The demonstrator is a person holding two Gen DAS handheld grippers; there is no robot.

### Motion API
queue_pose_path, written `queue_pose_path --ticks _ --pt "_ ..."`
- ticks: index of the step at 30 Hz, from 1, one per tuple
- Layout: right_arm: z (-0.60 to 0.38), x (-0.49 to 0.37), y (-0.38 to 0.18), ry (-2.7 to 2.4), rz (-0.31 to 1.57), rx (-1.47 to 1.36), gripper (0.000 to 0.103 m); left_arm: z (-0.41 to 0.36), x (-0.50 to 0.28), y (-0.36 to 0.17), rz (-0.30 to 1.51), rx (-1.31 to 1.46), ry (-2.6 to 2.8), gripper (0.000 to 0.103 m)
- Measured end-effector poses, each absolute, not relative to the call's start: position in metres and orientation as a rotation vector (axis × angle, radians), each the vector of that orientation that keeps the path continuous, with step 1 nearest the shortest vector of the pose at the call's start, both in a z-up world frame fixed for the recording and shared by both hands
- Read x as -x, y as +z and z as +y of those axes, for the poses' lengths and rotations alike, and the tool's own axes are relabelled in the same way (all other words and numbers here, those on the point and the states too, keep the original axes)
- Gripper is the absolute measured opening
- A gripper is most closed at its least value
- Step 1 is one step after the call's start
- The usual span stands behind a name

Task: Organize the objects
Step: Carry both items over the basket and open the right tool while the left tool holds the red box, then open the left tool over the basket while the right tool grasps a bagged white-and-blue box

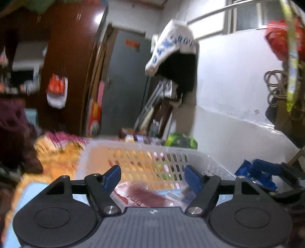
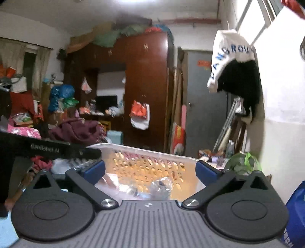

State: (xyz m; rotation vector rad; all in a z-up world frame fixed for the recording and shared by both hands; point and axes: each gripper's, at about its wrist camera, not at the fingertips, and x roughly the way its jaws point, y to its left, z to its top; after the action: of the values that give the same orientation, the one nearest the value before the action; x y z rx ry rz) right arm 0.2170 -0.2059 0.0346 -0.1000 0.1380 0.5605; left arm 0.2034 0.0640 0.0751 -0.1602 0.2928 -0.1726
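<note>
Both spread and empty, left hand-held gripper (image 1: 150,177) and right hand-held gripper (image 2: 150,168) hovered near the white basket (image 1: 133,150) holding packets (image 1: 144,196); best lifted clear before seeking stray items.

White slotted basket (image 1: 144,152) upright, packets (image 1: 144,198) inside.

- A tall dark red-brown wardrobe (image 2: 144,80) fills the far wall, with bundles of cloth (image 2: 122,32) piled on its top
- A grey door (image 2: 205,103) stands right of it
- The white wall (image 1: 228,91) on the right carries a window (image 1: 246,17) high up
- A curtained window (image 2: 28,64) shows at far left
- Ceiling light glares on the wardrobe's gloss
</note>
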Motion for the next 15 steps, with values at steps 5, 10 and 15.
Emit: queue_pose_path --ticks 5,10,15 --pt "-0.256 -0.173 -0.007 0.523 0.192 0.031 0.103 0.067 -0.119 0.050 0.209 0.076 -0.140 0.089" --pt "-0.278 -0.184 -0.035 0.552 0.329 -0.119 0.097 0.078 -0.094 0.008 0.283 0.096 -0.110 0.089" --pt "-0.264 -0.194 -0.041 0.561 0.364 -0.060 0.087 0.083 -0.104 -0.008 0.336 0.088 -0.087 0.088"
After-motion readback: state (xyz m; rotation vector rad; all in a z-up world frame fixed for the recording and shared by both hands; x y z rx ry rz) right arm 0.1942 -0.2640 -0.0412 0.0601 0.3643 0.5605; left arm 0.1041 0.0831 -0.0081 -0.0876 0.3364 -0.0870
